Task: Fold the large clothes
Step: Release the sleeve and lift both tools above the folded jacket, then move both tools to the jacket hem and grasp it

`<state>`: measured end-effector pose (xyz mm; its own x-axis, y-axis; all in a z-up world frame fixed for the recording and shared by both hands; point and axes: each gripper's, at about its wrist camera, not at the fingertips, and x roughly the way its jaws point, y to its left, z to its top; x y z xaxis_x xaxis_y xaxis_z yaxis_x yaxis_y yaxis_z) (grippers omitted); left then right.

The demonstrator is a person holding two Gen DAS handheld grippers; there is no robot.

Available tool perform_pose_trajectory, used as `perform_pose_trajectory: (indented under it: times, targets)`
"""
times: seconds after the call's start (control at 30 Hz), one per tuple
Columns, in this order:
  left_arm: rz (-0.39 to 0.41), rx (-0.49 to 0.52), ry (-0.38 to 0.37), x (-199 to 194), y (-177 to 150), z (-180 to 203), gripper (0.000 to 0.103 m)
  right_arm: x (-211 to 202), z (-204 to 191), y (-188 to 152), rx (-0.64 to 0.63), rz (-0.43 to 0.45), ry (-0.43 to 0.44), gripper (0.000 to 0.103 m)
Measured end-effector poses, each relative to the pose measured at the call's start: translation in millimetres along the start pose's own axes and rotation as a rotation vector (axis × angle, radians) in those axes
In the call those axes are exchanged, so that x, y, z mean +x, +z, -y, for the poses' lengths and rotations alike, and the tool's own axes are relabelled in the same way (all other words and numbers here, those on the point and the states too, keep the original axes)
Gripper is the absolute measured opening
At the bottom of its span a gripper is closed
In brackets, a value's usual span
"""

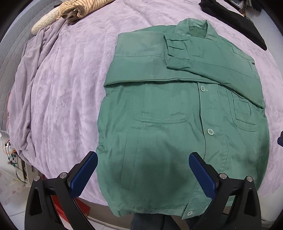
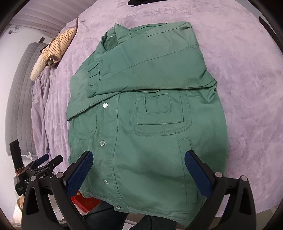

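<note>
Tongs first: the left tongs (image 1: 143,159) hang with both blue pads wide apart and nothing between them, above the hem end of a green jacket (image 1: 176,123). The right tongs (image 2: 138,158) are likewise spread apart and empty, over the same hem end. In the right wrist view, the left tongs (image 2: 42,160) appear at 8 o'clock, off the bed's edge.

The jacket lies front up on a lilac bed (image 1: 70,79), collar at 12 o'clock, hem at 6 o'clock hanging slightly past the bed edge. Both sleeves are already folded across the chest, one cuff (image 1: 174,46) lying near the collar. Buttons run down the placket.

A striped cloth (image 1: 74,10) sits bunched at 11 o'clock, well apart from the jacket; a black garment (image 1: 235,19) lies at 1 o'clock.

The likely next step is lifting the hem toward the collar. Risks, as a judgement: uneven grips could skew the fold, a pinch catching only the top layer could leave the back panel behind, and a quick lift could slide the crossed sleeves loose.
</note>
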<state>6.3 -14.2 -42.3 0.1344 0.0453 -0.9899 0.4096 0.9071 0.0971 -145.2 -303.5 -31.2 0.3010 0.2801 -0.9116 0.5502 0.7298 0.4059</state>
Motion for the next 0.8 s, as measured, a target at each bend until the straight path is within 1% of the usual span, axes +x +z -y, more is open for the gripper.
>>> perform_pose_trajectory:
  times: [0.17, 0.33, 0.4, 0.57, 0.67, 0.8]
  targets:
    - [-0.042, -0.070, -0.004, 7, -22, -5, 0.103, 2, 20, -3, -0.004, -0.040, 0.018, 0.103]
    - [-0.044, -0.091, 0.006, 10, -34, -18, 0.103, 4, 37, -13, 0.058, -0.044, 0.090, 0.103]
    - [-0.050, -0.095, 0.002, 13, -39, -25, 0.103, 8, 39, -20, 0.075, -0.050, 0.100, 0.103]
    - [-0.074, -0.071, -0.017, 28, -56, -36, 0.103, 19, 37, -43, 0.106, -0.058, 0.091, 0.103]
    - [-0.073, -0.047, -0.030, 35, -70, -41, 0.103, 30, 36, -62, 0.140, -0.076, 0.090, 0.103]
    - [-0.085, -0.038, -0.053, 46, -89, -55, 0.103, 40, 31, -89, 0.159, -0.084, 0.078, 0.103]
